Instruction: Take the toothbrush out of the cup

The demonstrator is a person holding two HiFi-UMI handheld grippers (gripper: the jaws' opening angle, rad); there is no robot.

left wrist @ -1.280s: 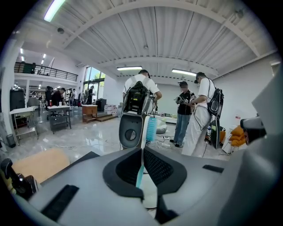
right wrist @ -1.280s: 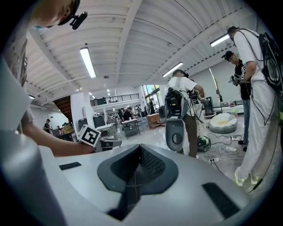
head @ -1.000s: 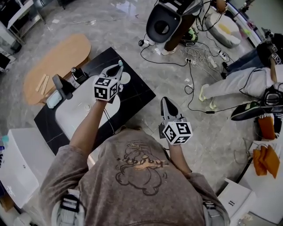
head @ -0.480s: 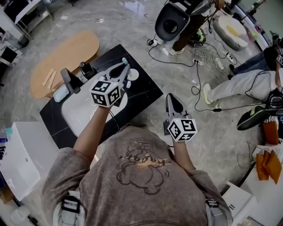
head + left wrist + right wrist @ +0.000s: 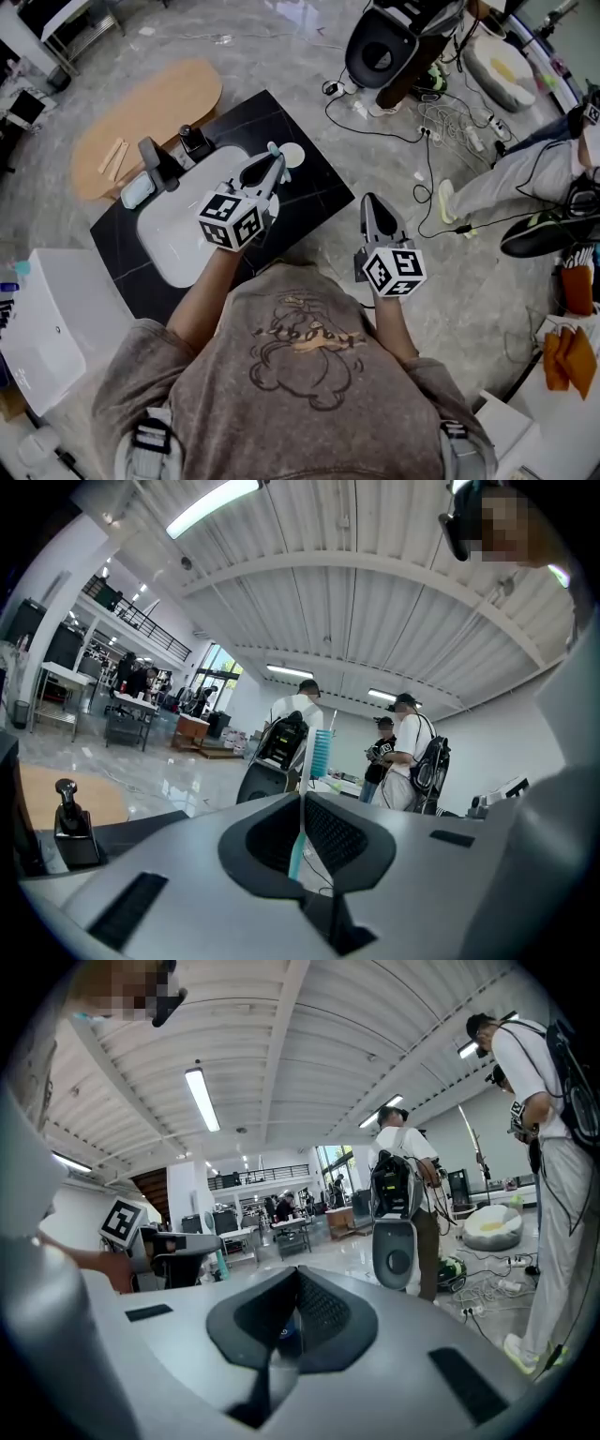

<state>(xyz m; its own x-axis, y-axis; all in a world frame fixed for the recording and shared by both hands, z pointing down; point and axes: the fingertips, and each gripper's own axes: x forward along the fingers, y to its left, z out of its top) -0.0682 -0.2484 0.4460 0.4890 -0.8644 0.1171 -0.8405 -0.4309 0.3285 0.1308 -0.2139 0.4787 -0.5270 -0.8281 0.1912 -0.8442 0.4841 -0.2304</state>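
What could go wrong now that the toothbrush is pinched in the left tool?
1. The left tool grips the toothbrush only by its thin handle, and the bristle end stands free above. It might twist or slip out and drop onto the black counter or into the sink.
2. What looks like the white cup sits close to the tool's tip, so a careless swing could tip it.
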